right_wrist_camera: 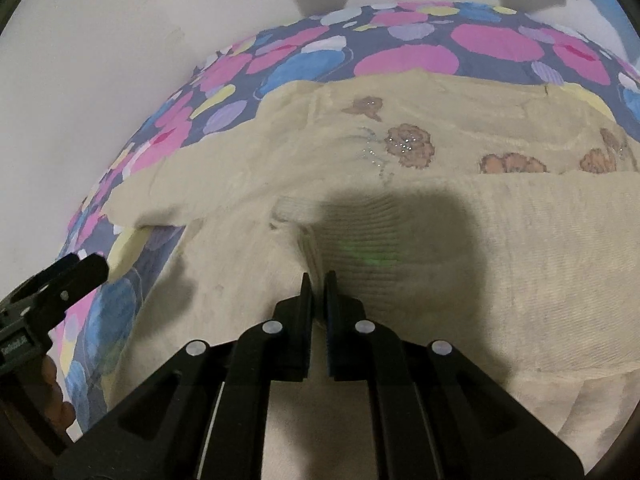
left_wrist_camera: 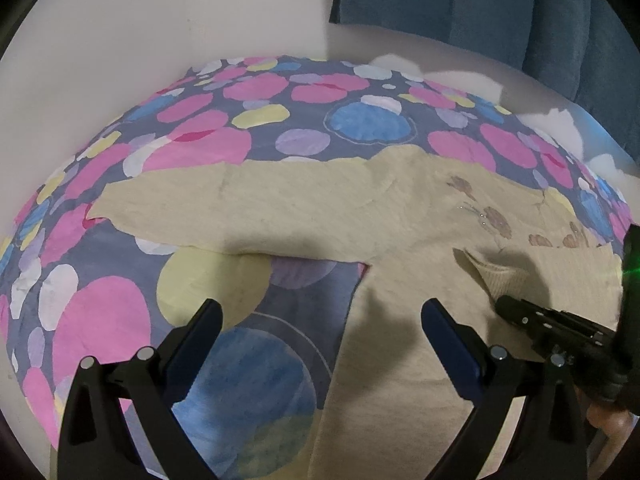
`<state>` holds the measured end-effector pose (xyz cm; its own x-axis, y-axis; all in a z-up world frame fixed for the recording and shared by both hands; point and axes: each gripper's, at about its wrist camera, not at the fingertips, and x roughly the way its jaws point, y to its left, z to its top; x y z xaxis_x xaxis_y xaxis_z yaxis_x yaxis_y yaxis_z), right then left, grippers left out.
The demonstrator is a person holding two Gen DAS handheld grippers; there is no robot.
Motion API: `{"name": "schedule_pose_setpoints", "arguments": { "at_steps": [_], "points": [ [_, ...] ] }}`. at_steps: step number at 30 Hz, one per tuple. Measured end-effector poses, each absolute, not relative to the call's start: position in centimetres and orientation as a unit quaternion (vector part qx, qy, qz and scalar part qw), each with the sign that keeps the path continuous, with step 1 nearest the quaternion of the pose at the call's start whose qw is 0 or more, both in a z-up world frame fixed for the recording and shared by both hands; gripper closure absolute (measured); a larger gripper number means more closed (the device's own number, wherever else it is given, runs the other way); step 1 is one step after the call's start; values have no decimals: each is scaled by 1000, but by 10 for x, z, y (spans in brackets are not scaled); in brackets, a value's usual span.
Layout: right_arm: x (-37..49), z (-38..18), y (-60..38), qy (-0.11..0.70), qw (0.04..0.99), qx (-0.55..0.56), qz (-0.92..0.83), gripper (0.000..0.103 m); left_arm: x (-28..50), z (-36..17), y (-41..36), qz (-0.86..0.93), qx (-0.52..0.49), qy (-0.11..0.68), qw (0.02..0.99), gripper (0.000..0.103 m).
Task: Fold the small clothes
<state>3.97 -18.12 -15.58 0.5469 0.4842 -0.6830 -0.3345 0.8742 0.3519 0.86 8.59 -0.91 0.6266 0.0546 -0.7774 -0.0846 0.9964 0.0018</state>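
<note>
A cream long-sleeved top (left_wrist_camera: 400, 216) (right_wrist_camera: 248, 280) with brown flower embroidery (right_wrist_camera: 410, 146) lies flat on the dotted sheet. One sleeve (left_wrist_camera: 224, 204) stretches out to the left. The other sleeve (right_wrist_camera: 500, 248) is folded across the body, and its ribbed cuff (left_wrist_camera: 502, 278) (right_wrist_camera: 360, 240) ends near the middle. My right gripper (right_wrist_camera: 319, 280) (left_wrist_camera: 502, 304) is shut on the edge of that cuff. In the left wrist view my left gripper (left_wrist_camera: 322, 312) hangs open above the top's side edge, with nothing between its fingers. One of its fingers (right_wrist_camera: 90, 268) shows at the left of the right wrist view.
The bed sheet (left_wrist_camera: 112, 320) has pink, blue and yellow dots. A white wall (left_wrist_camera: 120, 40) stands behind and to the left, with a dark blue curtain (left_wrist_camera: 500, 8) at the back right. White bedding (left_wrist_camera: 556, 122) lies at the far edge. A hand (left_wrist_camera: 608, 420) holds the right gripper.
</note>
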Motion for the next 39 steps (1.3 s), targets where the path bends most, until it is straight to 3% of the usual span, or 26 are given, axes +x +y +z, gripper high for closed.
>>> {"name": "schedule_pose_setpoints", "arguments": {
  "at_steps": [14,17,19,22,24,28,33,39],
  "points": [
    [38,-163,-171,430,859,76,269,97,7,-13,80,30,-11,433,901,4],
    [37,-164,-169,432,852,81,283,92,7,-14,79,29,-9,434,901,4],
    [37,-163,-171,440,840,90,305,83,7,-16,77,27,-6,435,900,4],
    [33,-148,-191,437,817,129,353,83,7,-17,77,21,-7,434,901,4],
    [32,-131,-221,416,820,155,360,79,7,-16,76,18,-7,431,902,4],
    [47,-109,-344,359,859,227,285,60,6,-14,77,10,-14,424,905,4],
    [90,-156,-518,332,854,387,107,60,8,-10,69,-1,-16,417,909,4],
    [131,-190,-549,341,816,450,122,60,18,-13,52,-8,2,416,909,4]
  ]
}}
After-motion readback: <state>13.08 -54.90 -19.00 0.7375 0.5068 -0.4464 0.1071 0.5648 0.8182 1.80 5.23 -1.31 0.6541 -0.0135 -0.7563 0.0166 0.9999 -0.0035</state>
